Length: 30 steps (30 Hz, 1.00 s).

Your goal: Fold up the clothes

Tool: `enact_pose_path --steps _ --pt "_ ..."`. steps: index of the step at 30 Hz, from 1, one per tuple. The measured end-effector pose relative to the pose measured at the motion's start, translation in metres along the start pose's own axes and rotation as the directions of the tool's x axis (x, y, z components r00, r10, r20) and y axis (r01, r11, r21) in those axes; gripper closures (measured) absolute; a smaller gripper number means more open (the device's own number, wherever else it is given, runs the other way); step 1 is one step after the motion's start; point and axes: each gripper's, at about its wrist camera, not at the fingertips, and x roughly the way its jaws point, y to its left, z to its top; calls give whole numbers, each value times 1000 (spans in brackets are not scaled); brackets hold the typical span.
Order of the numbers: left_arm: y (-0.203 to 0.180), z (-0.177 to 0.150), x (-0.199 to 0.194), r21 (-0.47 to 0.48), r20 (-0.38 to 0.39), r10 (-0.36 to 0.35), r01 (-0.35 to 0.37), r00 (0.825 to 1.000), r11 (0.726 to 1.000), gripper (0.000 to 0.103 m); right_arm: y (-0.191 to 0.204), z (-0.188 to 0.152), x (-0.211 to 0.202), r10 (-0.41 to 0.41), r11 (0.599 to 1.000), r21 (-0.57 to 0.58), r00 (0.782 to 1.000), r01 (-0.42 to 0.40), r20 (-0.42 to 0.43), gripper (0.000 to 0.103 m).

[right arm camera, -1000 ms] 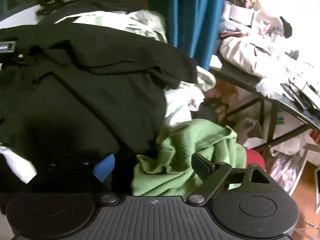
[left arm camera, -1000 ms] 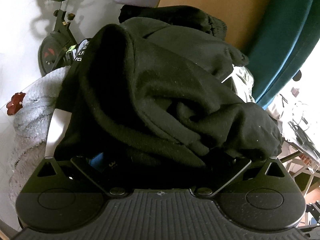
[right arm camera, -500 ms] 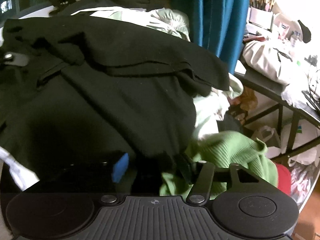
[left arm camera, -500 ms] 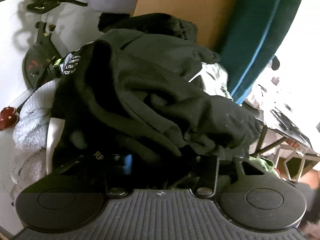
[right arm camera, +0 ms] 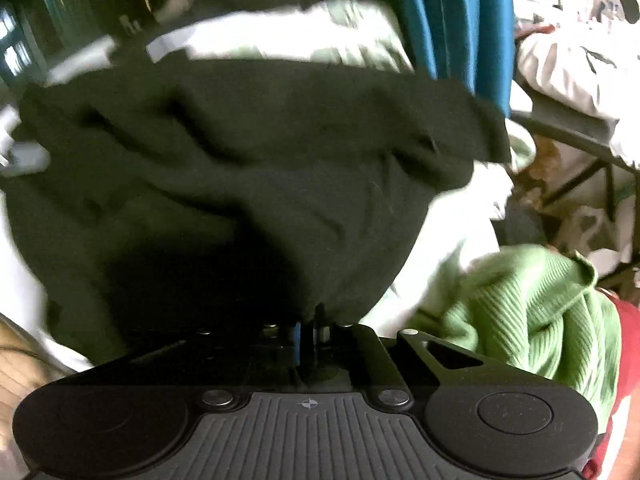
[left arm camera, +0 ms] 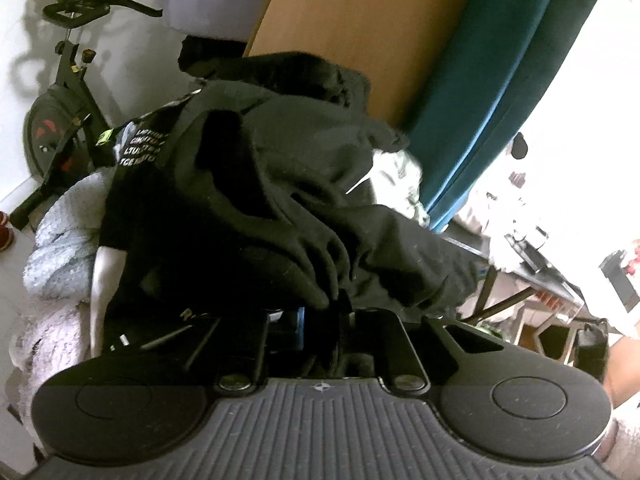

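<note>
Item one: my left hand-held gripper (left arm camera: 334, 312), lower centre of the left wrist view, jaws drawn together and pinching a gathered fold of the black garment (left arm camera: 280, 200). The garment fills the middle of that view, heaped and creased, with white lettering (left arm camera: 140, 148) on its upper left part. Item two: my right hand-held gripper (right arm camera: 310, 330), lower centre of the right wrist view, jaws nearly touching and clamped on the black garment's (right arm camera: 280, 168) lower edge; the cloth spreads upward across most of that blurred frame. Item three: a green ribbed knit (right arm camera: 532, 312), lower right, just beside the black cloth. Item four: pale clothing (right arm camera: 288, 40) above and behind the garment. Item five: a teal curtain (left arm camera: 492, 92), upper right in the left view. Item six: an exercise bike (left arm camera: 60, 120), upper left. Item seven: a grey fleecy blanket (left arm camera: 60, 248), at left.
</note>
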Motion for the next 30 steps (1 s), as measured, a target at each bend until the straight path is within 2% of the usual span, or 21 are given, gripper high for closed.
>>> enact_pose_path --steps 5,7,9,13,17,18,19,21,23,24,25,27,29,30 --pt "-5 9 -14 12 90 -67 66 994 998 89 18 35 -34 81 996 -40 990 -77 113 99" --pt "-5 13 -19 9 133 -91 91 987 996 89 24 47 -46 127 992 -37 978 -123 167 100" --pt "-4 18 -24 6 155 -86 87 984 996 89 29 60 -59 166 986 -40 959 -161 229 100" --pt "-2 27 -38 4 212 -67 68 975 998 89 36 94 -86 213 976 -45 905 -211 368 100" --pt "7 33 -52 -21 272 -38 45 962 999 89 38 131 -112 211 974 -42 823 -222 527 100" --pt "10 34 -54 -29 275 -32 41 961 999 89 38 138 -113 211 975 -56 816 -215 538 100" --pt "13 35 -54 -36 273 -24 35 962 999 89 39 144 -111 208 977 -69 825 -202 525 100" --pt "16 33 -48 -41 231 3 7 973 999 89 38 145 -96 180 984 -78 869 -163 462 98" --pt "19 27 -39 -43 186 32 -24 982 999 89 36 141 -78 147 989 -87 910 -122 388 86" --pt "20 22 -35 -48 165 43 -35 985 998 89 33 138 -71 129 991 -88 925 -104 357 70" --pt "21 18 -32 -58 148 51 -42 988 997 89 29 129 -66 110 993 -81 936 -88 335 56" --pt "25 11 -27 -80 122 56 -46 991 996 89 19 113 -57 74 996 -69 954 -56 291 43" --pt "27 7 -23 -86 102 57 -48 993 995 89 10 97 -48 37 998 -59 969 -23 246 41" --pt "27 5 -23 -82 98 56 -48 994 995 89 5 89 -45 21 999 -53 974 -9 227 36"
